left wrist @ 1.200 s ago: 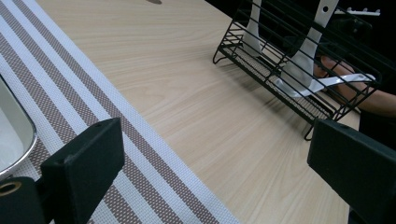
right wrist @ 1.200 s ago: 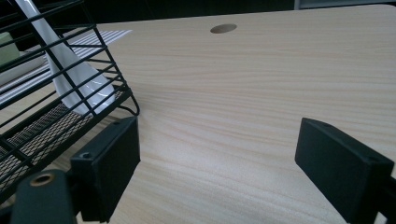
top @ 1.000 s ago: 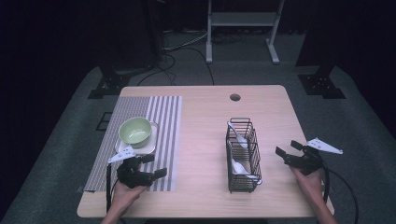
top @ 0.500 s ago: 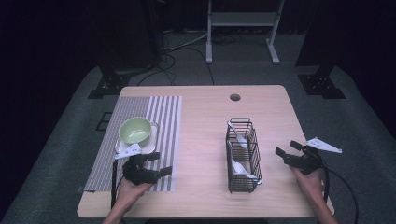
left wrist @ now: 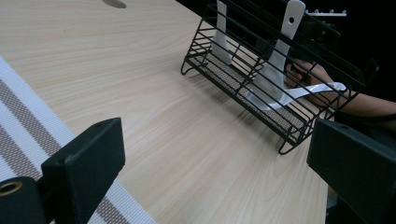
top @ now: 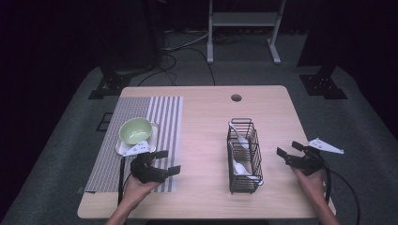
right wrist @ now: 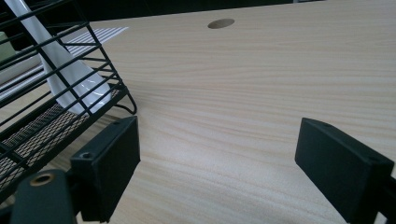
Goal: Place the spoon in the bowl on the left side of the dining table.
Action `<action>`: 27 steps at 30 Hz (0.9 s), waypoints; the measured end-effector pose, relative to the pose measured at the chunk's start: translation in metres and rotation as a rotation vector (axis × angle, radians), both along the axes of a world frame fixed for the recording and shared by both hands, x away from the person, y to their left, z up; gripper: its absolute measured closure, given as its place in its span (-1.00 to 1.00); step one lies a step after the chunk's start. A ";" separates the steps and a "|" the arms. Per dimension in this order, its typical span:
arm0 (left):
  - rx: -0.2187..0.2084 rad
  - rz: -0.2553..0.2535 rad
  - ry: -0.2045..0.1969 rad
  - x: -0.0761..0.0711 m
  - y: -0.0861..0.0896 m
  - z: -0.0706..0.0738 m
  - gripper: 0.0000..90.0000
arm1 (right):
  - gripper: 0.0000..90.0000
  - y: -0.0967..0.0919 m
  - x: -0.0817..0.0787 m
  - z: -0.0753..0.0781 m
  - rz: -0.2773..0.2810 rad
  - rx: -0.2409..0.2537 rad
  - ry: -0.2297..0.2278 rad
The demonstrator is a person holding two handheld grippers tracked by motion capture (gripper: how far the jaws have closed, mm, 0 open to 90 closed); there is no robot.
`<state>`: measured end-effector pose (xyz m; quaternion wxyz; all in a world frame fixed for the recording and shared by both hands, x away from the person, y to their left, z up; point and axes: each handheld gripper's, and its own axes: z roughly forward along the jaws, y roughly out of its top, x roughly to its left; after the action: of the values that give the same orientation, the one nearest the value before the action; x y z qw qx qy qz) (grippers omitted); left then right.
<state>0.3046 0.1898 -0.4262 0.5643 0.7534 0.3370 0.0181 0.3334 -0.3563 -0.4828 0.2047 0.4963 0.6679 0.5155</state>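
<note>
The rectangular wooden table [top: 202,126] is pale beige with a fine straight grain. On it lies a woven placemat [top: 162,117] striped grey and white along its length. The round bowl [top: 135,130] is light green, sitting on a white square plate [top: 120,147]. The wire basket [top: 244,157] is black, with a brownish mesh floor, and the plastic spoons [left wrist: 275,60] in it are glossy white. Both grippers, left [top: 165,161] and right [top: 287,149], are matte black; each carries a light grey triangular plate. The floor [top: 361,126] is dark grey carpet.
</note>
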 end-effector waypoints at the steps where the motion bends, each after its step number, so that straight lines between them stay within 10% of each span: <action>1: 0.001 -0.005 -0.002 0.000 -0.001 0.000 -0.93 | -0.71 0.000 0.000 0.000 0.000 0.000 0.000; 27: -0.006 -0.089 -0.013 0.004 -0.035 0.012 -0.92 | -0.71 0.000 0.000 0.000 0.003 0.000 -0.003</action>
<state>0.3089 0.1547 -0.4139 0.5689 0.7659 0.2995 -0.0028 0.3332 -0.3564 -0.4827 0.2051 0.4946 0.6683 0.5164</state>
